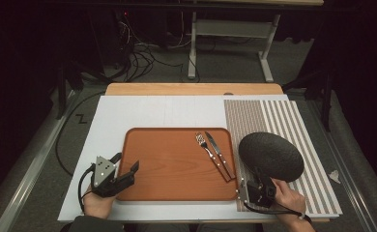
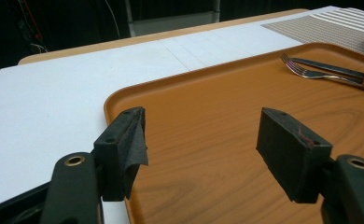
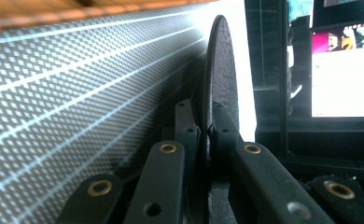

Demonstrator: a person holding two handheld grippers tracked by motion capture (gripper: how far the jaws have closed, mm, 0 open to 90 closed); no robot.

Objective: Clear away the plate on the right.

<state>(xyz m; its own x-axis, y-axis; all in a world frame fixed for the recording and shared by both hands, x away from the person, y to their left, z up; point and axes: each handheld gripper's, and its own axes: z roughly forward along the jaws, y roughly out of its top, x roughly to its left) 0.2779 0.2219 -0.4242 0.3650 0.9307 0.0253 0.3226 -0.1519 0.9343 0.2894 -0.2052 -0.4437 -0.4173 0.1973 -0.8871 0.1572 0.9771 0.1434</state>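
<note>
An orange wood-grain tray (image 1: 167, 169) lies on the white board, with a fork (image 1: 205, 147) and a knife (image 1: 219, 154) side by side near its right edge. My left gripper (image 1: 126, 164) hovers open over the tray's near left corner (image 2: 138, 93), nothing between its pads (image 2: 292, 149). My right gripper (image 1: 256, 181) is shut on the near rim of a black textured plate (image 1: 271, 155), held over the striped placemat (image 1: 283, 121). In the right gripper view the plate (image 3: 223, 70) stands edge-on between the jaws, beside the mat (image 3: 77, 84).
The fork (image 2: 306, 71) and knife (image 2: 339, 71) lie far right in the left gripper view. A small white scrap (image 1: 334, 176) sits on the mat's right edge. A wooden tabletop (image 1: 191, 89) shows beyond the board, with cables and a desk frame on the floor behind.
</note>
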